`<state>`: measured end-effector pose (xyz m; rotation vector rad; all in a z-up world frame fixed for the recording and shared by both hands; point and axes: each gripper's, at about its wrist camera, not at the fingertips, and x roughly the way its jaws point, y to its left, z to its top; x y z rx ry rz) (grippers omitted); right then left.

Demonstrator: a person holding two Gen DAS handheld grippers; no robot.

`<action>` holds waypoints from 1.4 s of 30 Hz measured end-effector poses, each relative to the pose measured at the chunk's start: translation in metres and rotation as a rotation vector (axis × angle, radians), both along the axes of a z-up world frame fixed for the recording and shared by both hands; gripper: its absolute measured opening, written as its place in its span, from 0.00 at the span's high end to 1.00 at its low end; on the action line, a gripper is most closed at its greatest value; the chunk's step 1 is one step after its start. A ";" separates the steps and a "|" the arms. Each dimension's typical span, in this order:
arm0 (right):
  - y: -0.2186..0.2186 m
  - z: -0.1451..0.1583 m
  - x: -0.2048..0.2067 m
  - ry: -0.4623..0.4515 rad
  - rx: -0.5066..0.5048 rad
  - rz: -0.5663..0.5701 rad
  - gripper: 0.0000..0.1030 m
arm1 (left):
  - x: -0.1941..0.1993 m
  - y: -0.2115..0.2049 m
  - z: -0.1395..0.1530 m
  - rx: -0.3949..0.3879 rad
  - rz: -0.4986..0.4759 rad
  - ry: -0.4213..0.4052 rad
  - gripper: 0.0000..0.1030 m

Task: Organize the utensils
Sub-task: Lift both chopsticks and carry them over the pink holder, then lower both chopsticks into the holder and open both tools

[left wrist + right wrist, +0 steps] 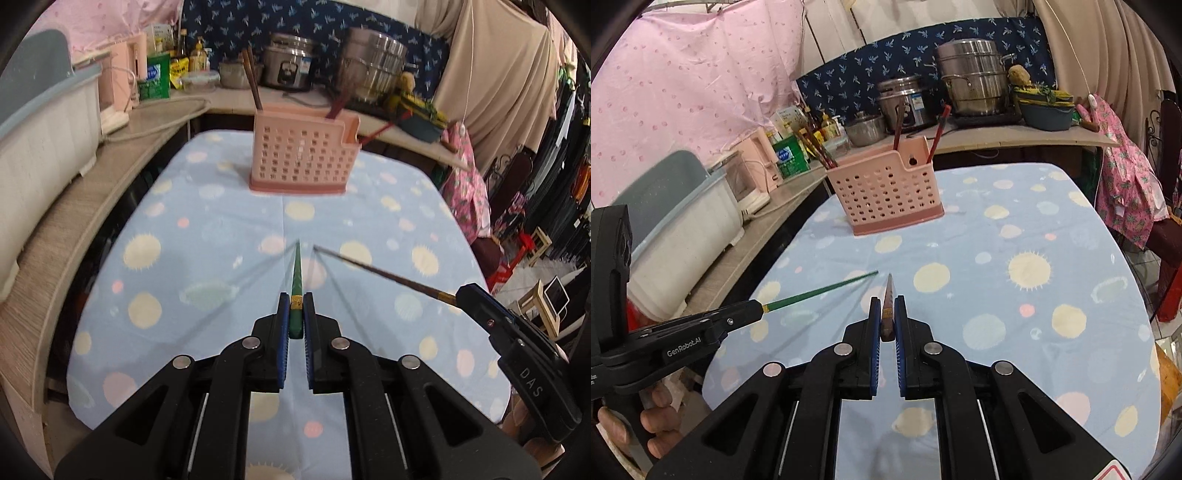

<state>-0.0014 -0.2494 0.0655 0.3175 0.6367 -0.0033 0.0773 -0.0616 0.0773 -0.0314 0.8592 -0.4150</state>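
Note:
My left gripper (pixel 296 299) is shut on a green chopstick (pixel 296 273) that points ahead over the table; the same green chopstick (pixel 820 291) shows in the right wrist view, sticking out of the left gripper (pixel 759 308). My right gripper (pixel 887 301) is shut on a brown chopstick (pixel 888 295); in the left wrist view that brown chopstick (pixel 380 271) juts from the right gripper (pixel 460 295) at the right. Both chopsticks hang above the cloth with their tips close together. A pink perforated utensil holder (pixel 301 157) (pixel 884 190) stands upright farther back, with brown and red chopsticks (pixel 897 127) in it.
The table wears a light blue spotted cloth (pixel 207 229) (pixel 1034 295). A wooden counter (pixel 74 206) runs along the left with a white-and-grey bin (pixel 40 147). Steel pots (pixel 973 81), bottles and a bowl crowd the back counter. A pink floral garment (pixel 1126 192) hangs at the right.

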 end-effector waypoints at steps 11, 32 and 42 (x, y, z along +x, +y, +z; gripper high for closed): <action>-0.011 0.056 0.044 -0.127 0.005 -0.004 0.93 | 0.042 -0.006 0.066 -0.063 0.033 -0.135 0.93; -0.050 0.176 0.172 -0.381 0.039 -0.062 0.93 | 0.155 -0.020 0.185 -0.161 0.130 -0.376 0.93; -0.049 0.193 0.251 -0.383 -0.011 -0.090 0.93 | 0.205 -0.038 0.189 -0.107 0.147 -0.419 0.93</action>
